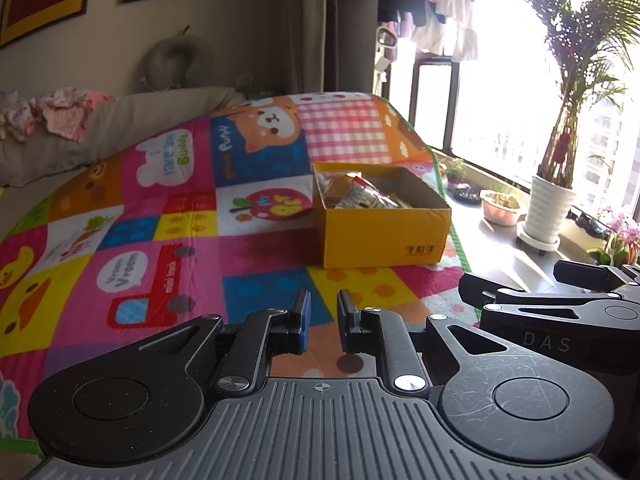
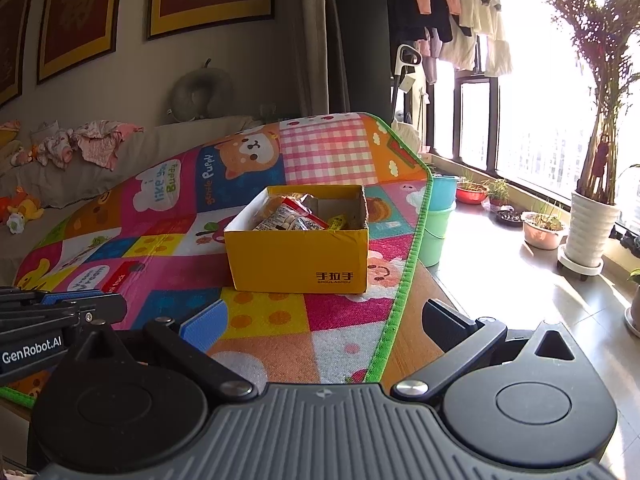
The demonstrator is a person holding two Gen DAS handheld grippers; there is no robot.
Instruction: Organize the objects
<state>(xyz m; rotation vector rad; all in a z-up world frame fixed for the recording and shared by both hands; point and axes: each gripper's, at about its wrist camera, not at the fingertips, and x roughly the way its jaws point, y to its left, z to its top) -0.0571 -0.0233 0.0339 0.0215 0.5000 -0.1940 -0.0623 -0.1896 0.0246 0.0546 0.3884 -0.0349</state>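
A yellow cardboard box (image 1: 384,236) (image 2: 296,256) stands open on a colourful patchwork play mat (image 1: 160,220) (image 2: 280,320). Several snack packets (image 1: 356,192) (image 2: 288,216) lie inside it. In the left wrist view my left gripper (image 1: 324,304) hovers low over the mat, short of the box, its jaws drawn near together with nothing between them. My right gripper (image 2: 320,320) is wide open and empty, over the mat's green edge in front of the box. Each gripper shows at the side of the other's view: the right one (image 1: 560,292), the left one (image 2: 60,304).
The mat covers a wooden table whose bare edge (image 2: 416,320) shows on the right. Teal buckets (image 2: 440,216) stand on the floor beyond it. Potted plants, one in a white pot (image 1: 548,208) (image 2: 592,224), line the window. A sofa with clothes (image 2: 96,144) lies behind.
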